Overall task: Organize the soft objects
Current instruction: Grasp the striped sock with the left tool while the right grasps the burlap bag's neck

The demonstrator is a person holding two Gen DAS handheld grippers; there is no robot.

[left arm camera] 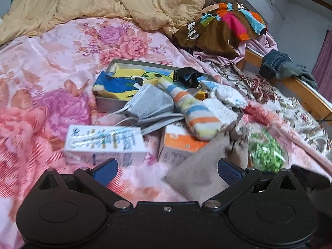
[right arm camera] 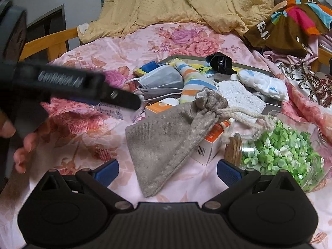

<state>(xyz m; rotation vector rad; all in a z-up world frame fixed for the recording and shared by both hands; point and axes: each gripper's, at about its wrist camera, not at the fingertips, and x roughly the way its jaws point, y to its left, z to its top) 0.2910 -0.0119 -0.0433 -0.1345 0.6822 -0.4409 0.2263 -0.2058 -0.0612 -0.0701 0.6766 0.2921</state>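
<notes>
Your right gripper [right arm camera: 167, 171] is spread wide and empty, low over the bed [right arm camera: 87, 66], with the grey drawstring pouch [right arm camera: 166, 132] lying flat between its fingers. Your left gripper [left arm camera: 167, 169] is also wide, holding nothing. The striped sock [right arm camera: 189, 81] and face masks [right arm camera: 159, 81] rest farther off by the tray [right arm camera: 257, 70].

Home bedroom. Bed with wooden frame [right arm camera: 49, 39] at 10 o'clock, covered by pink floral bedspread [right arm camera: 186, 39]. Yellow quilt [right arm camera: 186, 2] bunched at 12 o'clock. Loose clothing [right arm camera: 290, 25] heaped at 2 o'clock. Wall-mounted air conditioner [left arm camera: 259, 2] at 1 o'clock.
</notes>
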